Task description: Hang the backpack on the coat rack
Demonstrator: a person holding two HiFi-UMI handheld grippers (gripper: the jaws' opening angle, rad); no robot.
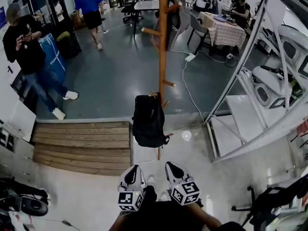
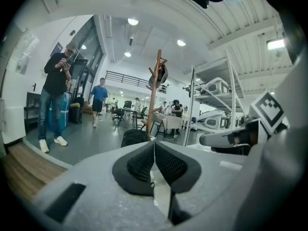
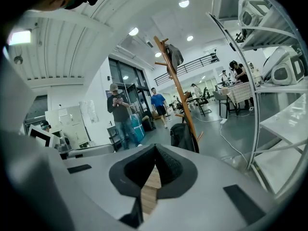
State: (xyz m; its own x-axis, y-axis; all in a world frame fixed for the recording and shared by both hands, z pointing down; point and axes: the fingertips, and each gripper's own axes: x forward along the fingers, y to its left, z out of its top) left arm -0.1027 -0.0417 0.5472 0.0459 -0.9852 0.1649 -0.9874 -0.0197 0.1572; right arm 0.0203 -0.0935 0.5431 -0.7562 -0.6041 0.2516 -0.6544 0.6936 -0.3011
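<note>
A black backpack (image 1: 148, 121) hangs by its top from a low peg of the wooden coat rack (image 1: 163, 42), its bottom just above the floor. Both grippers are held close to my body, well short of it and pointing at it. My left gripper (image 1: 134, 169) is shut with nothing between its pads, and so is my right gripper (image 1: 170, 166). In the left gripper view the backpack (image 2: 134, 137) and rack (image 2: 154, 90) show just beyond the shut left gripper (image 2: 154, 146). In the right gripper view the backpack (image 3: 183, 136) hangs on the rack (image 3: 179, 88) beyond the shut right gripper (image 3: 155, 150).
A wooden platform (image 1: 82, 146) lies left of the rack. A metal shelving frame (image 1: 250, 47) with white machines stands at the right. A white cable (image 1: 185, 81) runs across the floor. A person with a phone (image 1: 26, 47) stands far left; another (image 1: 90, 8) walks behind.
</note>
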